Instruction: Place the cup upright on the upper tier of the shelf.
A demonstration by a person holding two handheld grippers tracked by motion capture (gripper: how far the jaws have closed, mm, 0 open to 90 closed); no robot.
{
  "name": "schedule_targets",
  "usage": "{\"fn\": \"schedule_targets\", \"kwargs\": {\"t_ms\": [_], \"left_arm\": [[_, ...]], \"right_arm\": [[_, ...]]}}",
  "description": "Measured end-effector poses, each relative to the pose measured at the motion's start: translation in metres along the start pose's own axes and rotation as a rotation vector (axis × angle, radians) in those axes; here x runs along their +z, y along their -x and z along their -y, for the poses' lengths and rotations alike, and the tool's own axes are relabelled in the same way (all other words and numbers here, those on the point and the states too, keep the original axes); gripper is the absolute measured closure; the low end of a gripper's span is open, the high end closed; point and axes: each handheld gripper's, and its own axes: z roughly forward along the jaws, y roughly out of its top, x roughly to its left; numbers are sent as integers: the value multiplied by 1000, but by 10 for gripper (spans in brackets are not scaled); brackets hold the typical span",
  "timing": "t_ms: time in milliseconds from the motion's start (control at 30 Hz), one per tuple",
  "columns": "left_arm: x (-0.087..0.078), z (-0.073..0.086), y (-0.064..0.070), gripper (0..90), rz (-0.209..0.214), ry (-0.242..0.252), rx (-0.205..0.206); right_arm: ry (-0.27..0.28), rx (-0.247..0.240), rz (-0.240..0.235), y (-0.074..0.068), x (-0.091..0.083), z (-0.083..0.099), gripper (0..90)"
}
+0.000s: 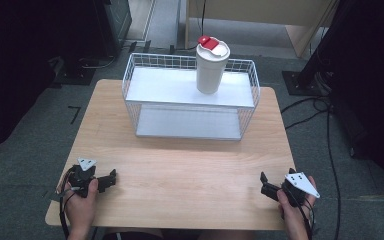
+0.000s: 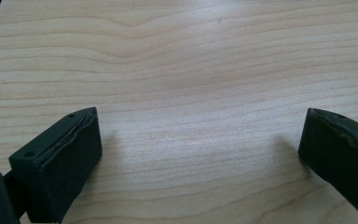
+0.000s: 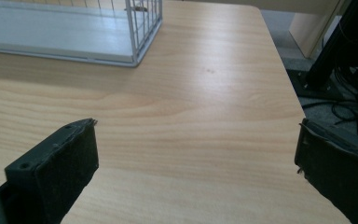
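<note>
A white tumbler with a red flip lid stands upright on the top shelf of a white wire rack at the back of the wooden table. My left gripper rests near the front left corner, held by a hand, and stands open over bare wood. At the front right my right gripper is also open with nothing between its fingers. The rack's lower shelf and wire corner lie ahead in the right gripper view.
The table's right edge runs close beside the right gripper, with floor, cables and a dark stand beyond. Dark equipment sits on the floor at the back left. Bare wood spans between rack and grippers.
</note>
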Motion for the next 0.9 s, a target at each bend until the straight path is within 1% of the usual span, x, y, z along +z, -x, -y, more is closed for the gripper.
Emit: {"fn": "schedule_targets", "kwargs": {"t_ms": [67,167,200,267,367,433,500,533,567,633,667,733,800,833,867,900], "left_arm": [[0,0,0,0,0,0,0],[0,0,0,0,0,0,0],[0,0,0,0,0,0,0],[0,0,0,0,0,0,0],[0,0,0,0,0,0,0],[0,0,0,0,0,0,0],[0,0,0,0,0,0,0],[0,0,0,0,0,1,0],[0,0,0,0,0,1,0],[0,0,0,0,0,1,-1],[0,0,0,0,0,1,-1],[0,0,0,0,-2,0,-3],[0,0,1,0,-5,1,-4],[0,0,2,0,-5,1,-8],[1,-1,2,0,-5,2,-7],[1,-1,3,0,-6,2,-9]], "right_arm": [[-18,2,-1,3,-1,4,0],[-41,8,-17,8,-2,9,0],[-41,8,-17,8,-2,9,0],[-79,10,-30,12,-2,15,0],[-111,0,-25,14,-2,19,0],[-149,0,-25,15,-1,21,0],[-147,10,-29,17,-1,21,0],[-153,11,-32,18,-1,21,0],[-162,22,-29,18,0,21,0],[-168,21,-32,19,0,21,0],[-201,16,-25,20,2,21,0],[-229,14,-14,20,4,21,0],[-252,9,-21,20,7,21,0],[-252,9,-21,20,7,21,0],[-288,0,-18,19,10,20,0],[-300,-5,-19,18,11,20,0]]}}
